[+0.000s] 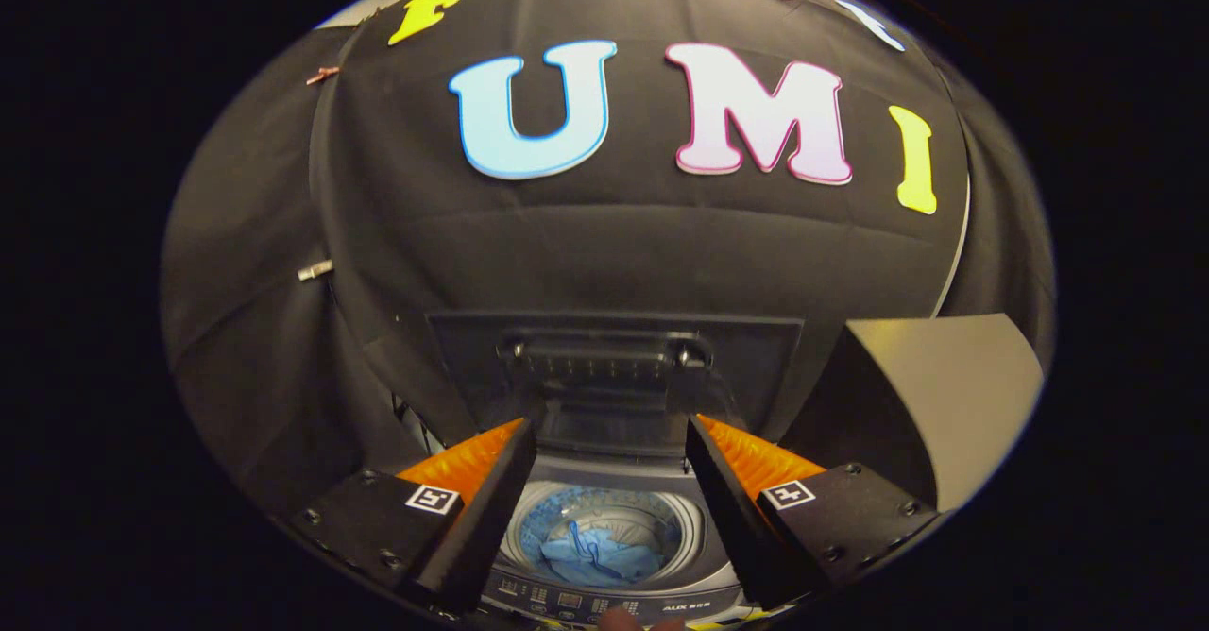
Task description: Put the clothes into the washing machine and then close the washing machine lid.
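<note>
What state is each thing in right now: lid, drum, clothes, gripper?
Washing machine lid: open, standing upright behind the drum.
Drum: uncovered, holding clothes.
Blue clothes: lying inside the drum.
Gripper: fingers open, holding nothing, above the machine.

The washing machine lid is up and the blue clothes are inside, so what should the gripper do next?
Probably reach forward to the raised lid and pull it down: the blue clothes already lie in the drum, and the gripper is open, holding nothing.
</note>
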Demonstrator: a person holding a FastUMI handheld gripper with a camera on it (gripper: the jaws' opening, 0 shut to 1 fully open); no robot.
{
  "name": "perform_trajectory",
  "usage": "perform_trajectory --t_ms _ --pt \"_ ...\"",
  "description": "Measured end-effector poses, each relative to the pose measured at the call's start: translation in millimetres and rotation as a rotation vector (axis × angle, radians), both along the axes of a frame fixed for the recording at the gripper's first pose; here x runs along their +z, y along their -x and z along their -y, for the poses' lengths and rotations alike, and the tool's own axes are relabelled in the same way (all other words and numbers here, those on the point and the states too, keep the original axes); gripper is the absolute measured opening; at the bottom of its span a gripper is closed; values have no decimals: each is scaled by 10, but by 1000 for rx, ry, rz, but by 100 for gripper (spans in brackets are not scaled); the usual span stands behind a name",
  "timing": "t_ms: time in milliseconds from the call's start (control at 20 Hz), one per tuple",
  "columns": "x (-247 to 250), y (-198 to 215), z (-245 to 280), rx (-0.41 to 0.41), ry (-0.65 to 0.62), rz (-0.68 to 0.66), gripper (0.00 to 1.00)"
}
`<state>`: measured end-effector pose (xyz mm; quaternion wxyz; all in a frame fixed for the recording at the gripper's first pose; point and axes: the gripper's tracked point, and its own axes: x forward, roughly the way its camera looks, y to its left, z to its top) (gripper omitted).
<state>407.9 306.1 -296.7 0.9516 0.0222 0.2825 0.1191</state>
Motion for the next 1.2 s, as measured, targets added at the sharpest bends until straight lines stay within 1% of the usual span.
perform_trajectory --t_ms 250,450,600,800,950,1200 --pt "821 -209 65 -9 -71 109 100" --pt "1143 -415 120 -33 -77 136 100" --pt "1270 -619 94 -45 -70 126 100" --pt "1158 -929 131 -74 -35 90 100" --pt "1076 -1160 134 -98 -54 66 99" --pt "592 -1489 136 -112 2 -25 100"
